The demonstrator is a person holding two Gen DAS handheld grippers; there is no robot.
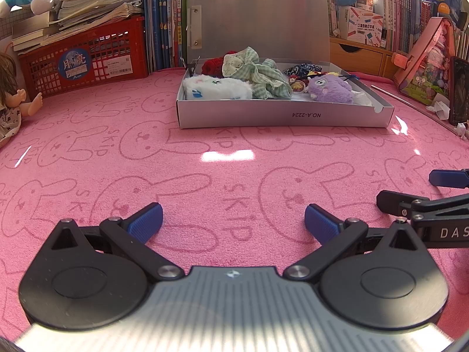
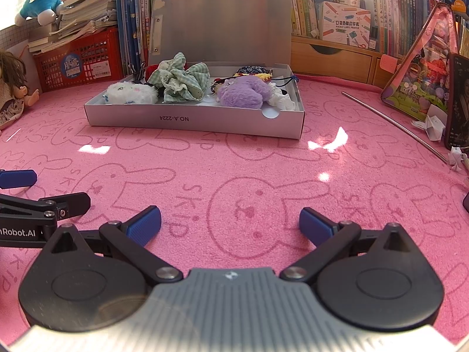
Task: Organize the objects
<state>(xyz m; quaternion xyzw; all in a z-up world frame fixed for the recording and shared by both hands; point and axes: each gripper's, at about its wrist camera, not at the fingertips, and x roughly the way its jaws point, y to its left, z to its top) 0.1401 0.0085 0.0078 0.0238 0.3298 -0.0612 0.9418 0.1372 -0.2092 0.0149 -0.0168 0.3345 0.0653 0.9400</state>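
A shallow grey cardboard box [image 1: 281, 116] [image 2: 193, 123] with its lid standing open sits on the pink bunny-print mat. Inside lie a white plush [image 1: 217, 88] [image 2: 129, 92], a green checked cloth [image 1: 258, 73] [image 2: 181, 82], a purple plush [image 1: 331, 88] [image 2: 243, 91], a red knitted item [image 1: 212, 64] and small trinkets. My left gripper [image 1: 233, 223] is open and empty, low over the mat well in front of the box. My right gripper [image 2: 230, 223] is open and empty beside it; its fingers [image 1: 392, 204] show at the right edge of the left wrist view.
A red basket [image 1: 85, 58] with stacked books stands back left, a doll [image 1: 11, 99] at the left edge. Books line the back. A pink toy package [image 2: 422, 73], a phone [image 2: 458, 102], a metal rod [image 2: 395, 124] and crumpled paper [image 2: 432, 126] lie at the right.
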